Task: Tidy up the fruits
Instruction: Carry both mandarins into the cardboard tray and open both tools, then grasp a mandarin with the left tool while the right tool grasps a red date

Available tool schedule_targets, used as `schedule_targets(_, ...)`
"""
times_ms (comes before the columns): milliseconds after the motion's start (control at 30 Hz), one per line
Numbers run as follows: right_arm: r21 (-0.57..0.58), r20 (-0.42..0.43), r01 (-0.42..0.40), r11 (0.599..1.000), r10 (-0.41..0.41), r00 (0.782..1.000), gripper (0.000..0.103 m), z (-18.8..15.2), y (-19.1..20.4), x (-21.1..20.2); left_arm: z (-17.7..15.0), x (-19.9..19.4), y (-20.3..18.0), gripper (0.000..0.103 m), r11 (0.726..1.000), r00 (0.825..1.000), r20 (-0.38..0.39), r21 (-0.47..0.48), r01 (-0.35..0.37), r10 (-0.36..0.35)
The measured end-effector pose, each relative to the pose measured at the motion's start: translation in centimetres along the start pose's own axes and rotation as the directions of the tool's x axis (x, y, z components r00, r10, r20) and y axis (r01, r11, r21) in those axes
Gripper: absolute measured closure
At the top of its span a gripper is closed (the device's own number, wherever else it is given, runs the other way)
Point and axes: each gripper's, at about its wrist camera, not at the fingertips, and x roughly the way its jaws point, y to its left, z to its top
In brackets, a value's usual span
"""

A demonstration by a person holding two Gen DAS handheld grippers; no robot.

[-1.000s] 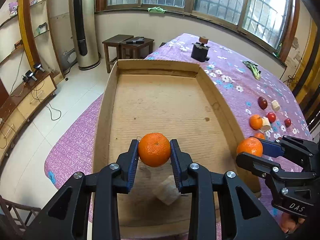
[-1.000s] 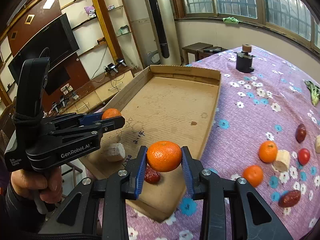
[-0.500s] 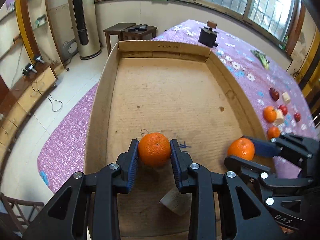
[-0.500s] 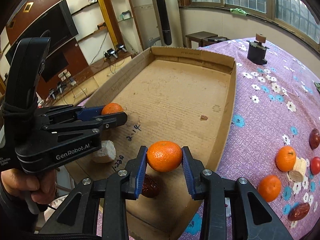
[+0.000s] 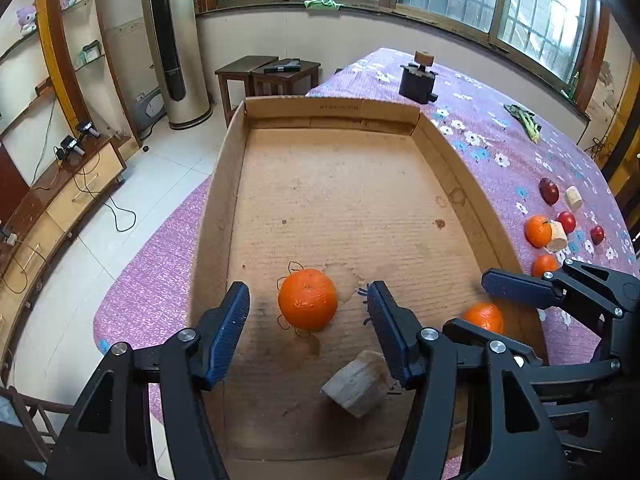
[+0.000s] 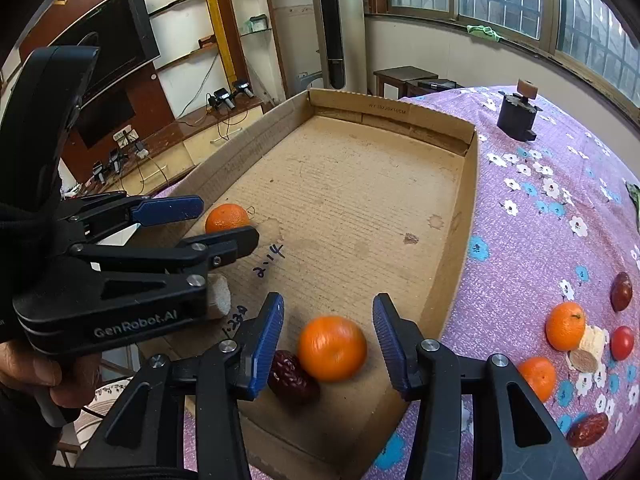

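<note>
Left wrist: orange point(image 5: 307, 304) between parted left claw point(image 5: 308, 328).

The left gripper point(image 5: 308, 322) hovered low over the cardboard box point(image 5: 224, 184) with its jaws spread wide, gripping nothing. The right gripper point(image 6: 328, 340) hung over the box's near corner, jaws likewise apart and empty. A bare hand point(image 6: 52, 376) held the left gripper's handle.
</note>
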Motion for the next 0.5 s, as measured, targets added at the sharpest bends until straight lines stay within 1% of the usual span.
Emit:
schedule_targets(100, 0.006, 0.023, 0.002, 1.000, -0.002, 1.000, 0.055, -0.2, 0.0, -1.3, 0.2, -0.8, -0.2, 0.043, 1.000, 1.000, 0.015, -0.003, 0.009, -0.009)
schedule_targets(233, 0.045, 0.072, 0.000, 0.999, -0.003, 0.997, 0.055, -1.0, -1.0, -4.0, 0.3, -1.8, -1.3, 0.043, 1.000, 0.999, 0.036, 0.011, 0.028, -0.028)
schedule_targets(367, 0.116, 0.111, 0.005, 0.993, -0.018, 0.994, 0.055, -2.3, -3.2, -6.6, 0.4, -2.4, -2.8, 0.043, 0.998, 0.998, 0.045, 0.035, 0.049, -0.051)
schedule_targets(500, 0.177, 0.123, 0.044, 0.983, -0.066, 0.990, 0.055, -4.0, -5.6, -8.7, 0.3, -2.8, -4.9, 0.043, 0.995, 0.996, 0.047, 0.070, 0.074, -0.078)
